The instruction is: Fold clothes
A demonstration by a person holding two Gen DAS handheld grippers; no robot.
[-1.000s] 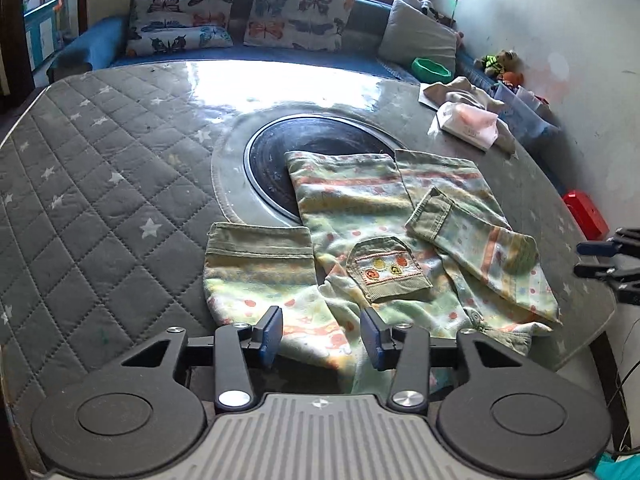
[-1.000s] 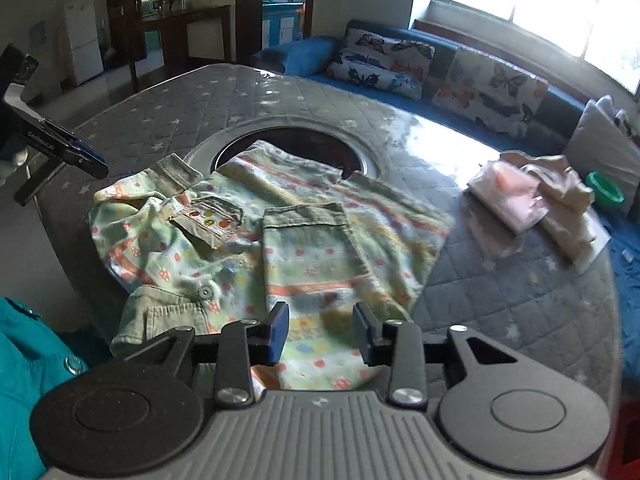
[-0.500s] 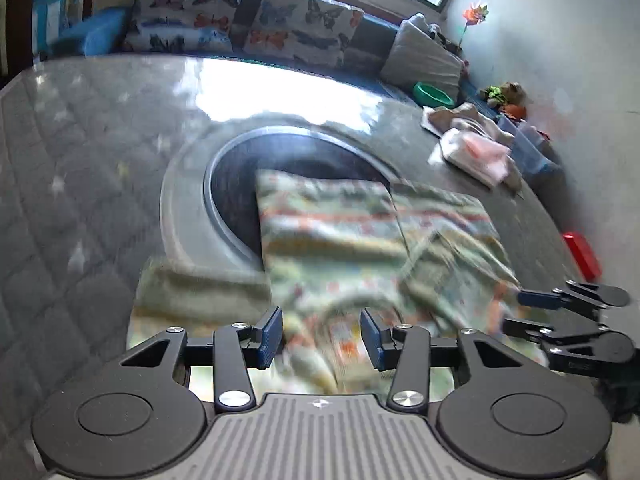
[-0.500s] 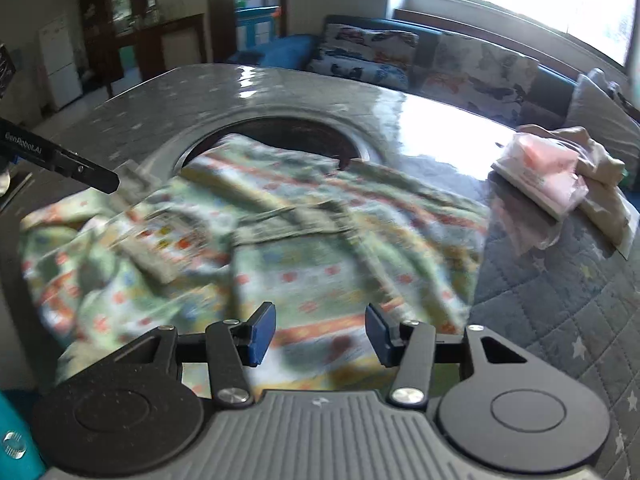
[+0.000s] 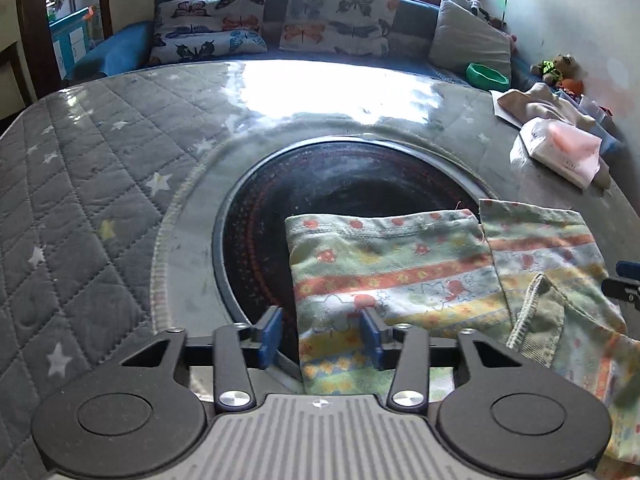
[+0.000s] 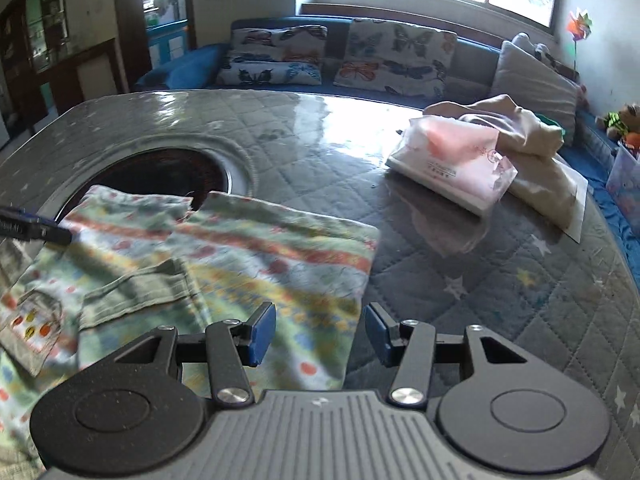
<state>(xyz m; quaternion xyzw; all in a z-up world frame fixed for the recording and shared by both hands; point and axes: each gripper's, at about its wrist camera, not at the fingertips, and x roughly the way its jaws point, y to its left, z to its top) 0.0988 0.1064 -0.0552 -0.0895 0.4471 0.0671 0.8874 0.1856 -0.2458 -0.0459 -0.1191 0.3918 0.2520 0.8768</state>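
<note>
Garment [image 6: 240, 264] cut off at lower left and blurred, printed packet text [image 6: 440, 170] illegible

Both tools nearer the garment [image 5: 396, 276]

To your left the quilted table [image 5: 92, 216] lies bare — a gripper can pass there freely, and also across the shiny far side up to the sofa cushions [image 5: 336, 20]. The patterned garment [image 5: 400, 276] covers the near middle and half of the dark round inset [image 5: 320, 200]. On the far right, the pink packet [image 6: 456, 164] and the beige cloth [image 6: 532, 152] stand in the way — between them and the garment's right edge a strip of table stays open.
</note>
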